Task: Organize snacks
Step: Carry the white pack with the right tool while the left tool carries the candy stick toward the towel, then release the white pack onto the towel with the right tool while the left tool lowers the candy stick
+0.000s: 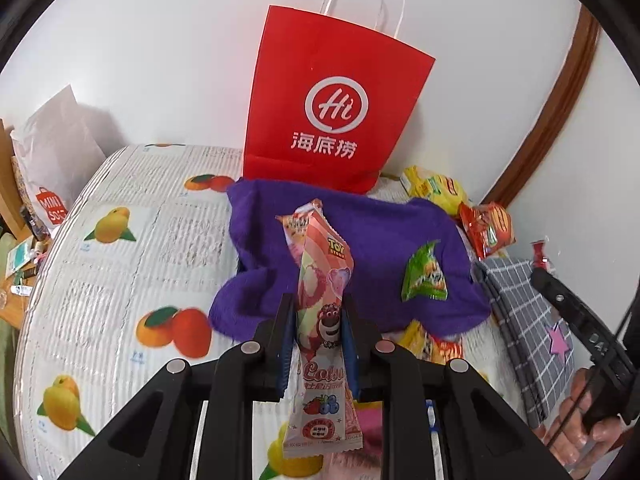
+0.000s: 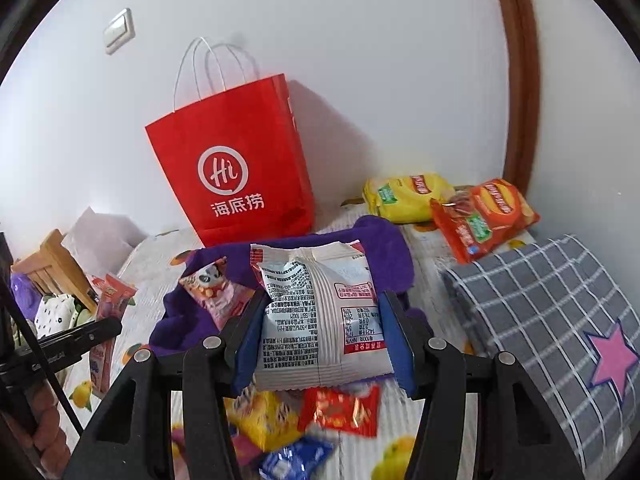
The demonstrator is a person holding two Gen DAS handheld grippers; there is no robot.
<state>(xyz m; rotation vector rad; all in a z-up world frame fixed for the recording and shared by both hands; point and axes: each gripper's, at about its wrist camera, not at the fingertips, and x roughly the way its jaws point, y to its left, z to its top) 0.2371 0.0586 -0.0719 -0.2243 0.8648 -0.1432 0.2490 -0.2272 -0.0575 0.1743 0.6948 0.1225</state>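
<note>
Pink snack packet [image 1: 320, 320] is pinched lengthwise between the left gripper [image 1: 316, 312] jaws, at centre frame. White snack pouch [image 2: 320, 312] is clamped across its width by the right gripper [image 2: 324, 316], lower centre.

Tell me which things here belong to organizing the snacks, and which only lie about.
For the job:
- left gripper, shut on the long pink snack packet
- right gripper, shut on the white printed snack bag
- red paper carrier bag
- yellow chip bag
- orange chip bag

Lying about:
- purple towel
- grey checked cushion
</note>
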